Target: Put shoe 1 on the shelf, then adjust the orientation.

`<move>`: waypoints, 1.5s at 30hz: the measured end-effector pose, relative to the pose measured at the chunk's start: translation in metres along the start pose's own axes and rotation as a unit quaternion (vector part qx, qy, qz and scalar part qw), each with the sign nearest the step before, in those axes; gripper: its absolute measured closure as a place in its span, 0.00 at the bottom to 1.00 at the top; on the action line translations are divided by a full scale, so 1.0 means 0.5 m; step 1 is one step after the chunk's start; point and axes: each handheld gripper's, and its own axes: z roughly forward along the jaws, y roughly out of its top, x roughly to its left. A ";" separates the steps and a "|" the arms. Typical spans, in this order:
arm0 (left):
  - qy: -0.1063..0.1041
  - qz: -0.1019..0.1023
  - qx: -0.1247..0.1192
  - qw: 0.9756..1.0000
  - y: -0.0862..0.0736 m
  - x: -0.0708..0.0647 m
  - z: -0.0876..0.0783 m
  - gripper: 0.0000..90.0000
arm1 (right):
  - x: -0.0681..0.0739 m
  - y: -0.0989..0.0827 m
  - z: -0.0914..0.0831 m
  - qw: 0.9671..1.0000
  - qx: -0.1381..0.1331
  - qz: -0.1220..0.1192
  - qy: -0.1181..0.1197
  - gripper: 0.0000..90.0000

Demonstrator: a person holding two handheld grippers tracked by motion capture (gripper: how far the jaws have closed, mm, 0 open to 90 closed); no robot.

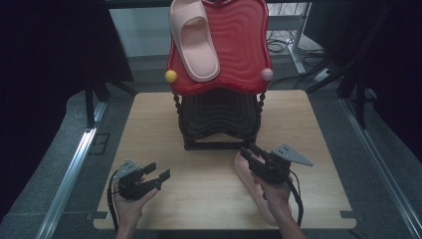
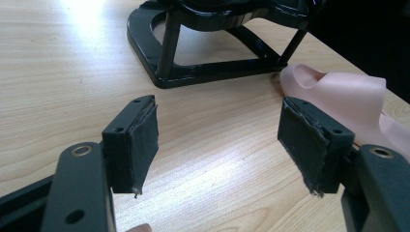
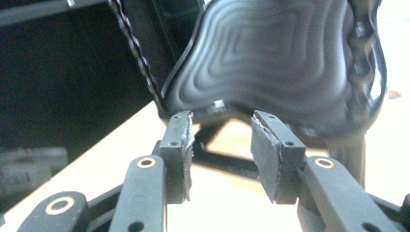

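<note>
A pink slipper (image 1: 194,40) lies on the red top shelf (image 1: 241,45) of a two-tier rack; the black lower shelf (image 1: 219,112) beneath it holds nothing. A second pink slipper (image 1: 246,174) (image 2: 348,96) lies on the wooden table (image 1: 199,199), right of the rack's front. My right gripper (image 1: 252,152) (image 3: 220,140) hovers over that slipper's toe end, pointing at the black shelf (image 3: 270,58), jaws partly apart with nothing between them. My left gripper (image 1: 157,172) (image 2: 217,140) rests low at the front left, wide open and holding nothing, aimed at the rack's base (image 2: 203,72).
A yellow ball (image 1: 170,75) and a pink ball (image 1: 267,74) cap the rack's front corners. Twisted black posts (image 1: 177,107) join the shelves. Bare wood lies between the grippers. Dark curtains and metal rails border the table.
</note>
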 end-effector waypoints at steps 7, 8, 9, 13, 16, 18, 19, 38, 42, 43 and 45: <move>0.002 0.005 0.002 1.000 -0.001 -0.006 0.001 0.34 | -0.023 -0.038 -0.035 0.999 0.032 -0.026 -0.007 0.67; 0.002 0.005 0.002 1.000 -0.001 -0.006 0.001 0.34 | -0.023 -0.038 -0.035 0.999 0.032 -0.026 -0.007 0.67; 0.001 0.006 0.002 1.000 -0.001 -0.008 0.002 0.34 | -0.033 -0.043 -0.047 0.999 0.036 -0.033 -0.010 0.69; 0.000 0.007 0.002 1.000 0.000 -0.009 0.003 0.34 | -0.048 -0.048 -0.069 0.996 0.064 -0.059 -0.020 0.73; -0.001 0.007 0.004 1.000 -0.001 -0.009 0.005 0.34 | -0.071 -0.062 -0.095 0.995 0.073 -0.058 -0.032 0.77; -0.002 0.009 0.004 1.000 -0.001 -0.011 0.004 0.33 | -0.097 -0.076 -0.114 0.994 0.081 -0.051 -0.052 0.83; -0.003 0.010 0.004 1.000 -0.001 -0.011 0.003 0.34 | -0.106 -0.079 -0.120 0.994 0.084 -0.050 -0.058 0.85; -0.002 0.011 0.013 1.000 -0.004 -0.010 0.012 0.34 | -0.191 -0.155 -0.177 0.976 0.181 -0.059 -0.107 1.00; -0.004 0.014 0.018 1.000 -0.006 -0.013 0.016 0.34 | -0.165 -0.169 -0.181 0.976 0.197 -0.054 -0.075 1.00; -0.004 0.014 0.018 1.000 -0.006 -0.013 0.016 0.34 | -0.156 -0.171 -0.181 0.976 0.201 -0.059 -0.065 1.00; -0.004 0.016 0.021 1.000 -0.006 -0.014 0.018 0.34 | -0.140 -0.177 -0.179 0.974 0.206 -0.070 -0.055 1.00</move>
